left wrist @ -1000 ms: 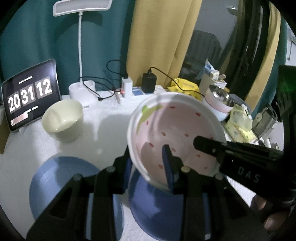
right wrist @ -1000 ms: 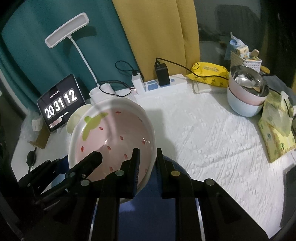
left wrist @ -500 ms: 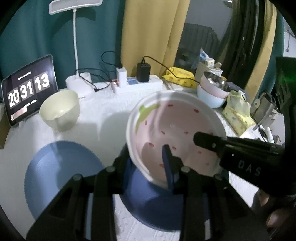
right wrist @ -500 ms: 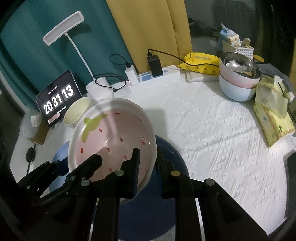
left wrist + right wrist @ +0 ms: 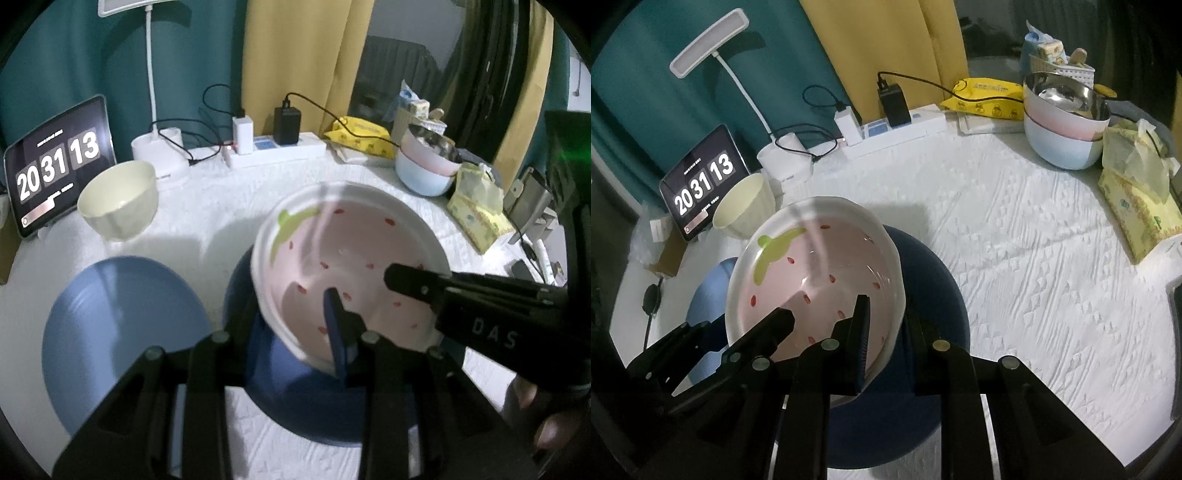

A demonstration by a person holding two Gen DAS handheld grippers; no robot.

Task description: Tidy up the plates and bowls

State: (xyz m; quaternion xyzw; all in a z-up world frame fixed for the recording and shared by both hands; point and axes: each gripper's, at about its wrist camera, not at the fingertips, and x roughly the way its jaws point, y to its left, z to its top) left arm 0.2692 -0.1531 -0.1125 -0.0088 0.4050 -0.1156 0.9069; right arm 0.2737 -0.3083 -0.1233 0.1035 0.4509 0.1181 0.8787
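A pink strawberry-pattern bowl (image 5: 354, 258) with a white rim is held tilted above a dark blue plate (image 5: 295, 398). My left gripper (image 5: 295, 325) is shut on the bowl's near rim. My right gripper (image 5: 886, 325) is shut on the bowl's right rim, seen in the right wrist view (image 5: 812, 266), over the dark blue plate (image 5: 934, 332). A light blue plate (image 5: 118, 332) lies to the left. A cream bowl (image 5: 118, 199) stands behind it.
Stacked pale blue, pink and steel bowls (image 5: 1067, 122) stand at the back right beside tissue packs (image 5: 1137, 206). A tablet clock (image 5: 55, 166), lamp base (image 5: 159, 155) and power strip (image 5: 277, 147) line the back. White cloth (image 5: 1034, 258) covers the table.
Both grippers have carried the strawberry bowl a little higher and back, so more of the dark blue plate shows beneath it. The clock changed from 12 to 13.
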